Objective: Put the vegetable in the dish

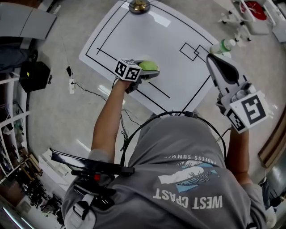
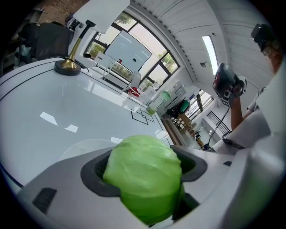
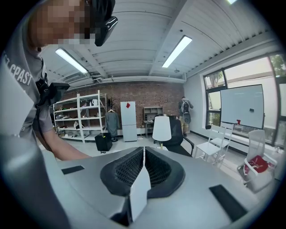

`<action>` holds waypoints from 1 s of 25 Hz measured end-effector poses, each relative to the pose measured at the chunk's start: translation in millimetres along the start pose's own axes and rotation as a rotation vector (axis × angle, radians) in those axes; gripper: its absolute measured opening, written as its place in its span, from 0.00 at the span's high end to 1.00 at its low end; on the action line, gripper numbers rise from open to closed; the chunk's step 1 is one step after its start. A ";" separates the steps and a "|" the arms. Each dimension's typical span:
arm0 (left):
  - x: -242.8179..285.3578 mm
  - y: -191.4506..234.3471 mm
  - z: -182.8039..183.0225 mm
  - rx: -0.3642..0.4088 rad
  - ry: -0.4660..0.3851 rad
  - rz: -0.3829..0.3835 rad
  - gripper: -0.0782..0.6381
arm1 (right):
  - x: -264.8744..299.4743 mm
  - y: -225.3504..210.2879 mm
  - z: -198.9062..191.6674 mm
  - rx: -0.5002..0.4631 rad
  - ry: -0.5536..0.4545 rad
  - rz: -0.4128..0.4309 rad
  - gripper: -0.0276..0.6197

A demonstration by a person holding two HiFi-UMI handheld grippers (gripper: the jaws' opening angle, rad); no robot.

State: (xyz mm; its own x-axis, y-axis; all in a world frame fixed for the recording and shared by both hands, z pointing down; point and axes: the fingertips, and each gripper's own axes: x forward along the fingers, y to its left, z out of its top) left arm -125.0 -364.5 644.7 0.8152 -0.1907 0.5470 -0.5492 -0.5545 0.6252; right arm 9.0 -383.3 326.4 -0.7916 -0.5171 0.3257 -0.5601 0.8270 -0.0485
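A pale green cabbage (image 2: 140, 163) sits clamped between the grey jaws of my left gripper (image 2: 147, 181). In the head view the cabbage (image 1: 148, 66) and left gripper (image 1: 151, 71) hang over the near part of the white table (image 1: 170, 40). Just beyond the jaws a faint round outline shows on the tabletop, apparently a white dish (image 2: 73, 150); the head view does not show it clearly. My right gripper (image 1: 213, 60) is held up off the table's right edge. In the right gripper view, the right gripper (image 3: 144, 154) has its ribbed pads pressed together with nothing between them.
Black lines and a small double square (image 1: 194, 50) mark the tabletop. A brass-based stand (image 1: 139, 6) is at the far edge and a green-and-white bottle (image 1: 222, 46) at the right edge. White chairs (image 1: 250, 13) stand beyond; a black box (image 1: 33, 76) and cables lie on the floor left.
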 end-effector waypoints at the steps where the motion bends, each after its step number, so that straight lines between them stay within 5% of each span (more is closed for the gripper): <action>1: 1.7 2.7 -2.8 0.000 0.016 -0.002 0.41 | 1.3 0.2 -1.2 0.001 0.003 0.001 0.95; 12: 1.5 20.3 -27.8 -0.078 0.052 -0.032 0.40 | 11.8 1.7 -9.1 0.005 0.026 0.015 0.95; 25: -16.0 35.8 -10.0 -0.014 -0.055 0.044 0.39 | 18.7 4.7 -16.8 0.014 0.050 0.028 0.95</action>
State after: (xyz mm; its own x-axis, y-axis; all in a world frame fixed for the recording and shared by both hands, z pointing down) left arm -159.6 -373.2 663.9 0.7986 -0.2594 0.5431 -0.5872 -0.5335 0.6087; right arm -4.4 -385.4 348.1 -0.7941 -0.4816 0.3708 -0.5413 0.8379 -0.0710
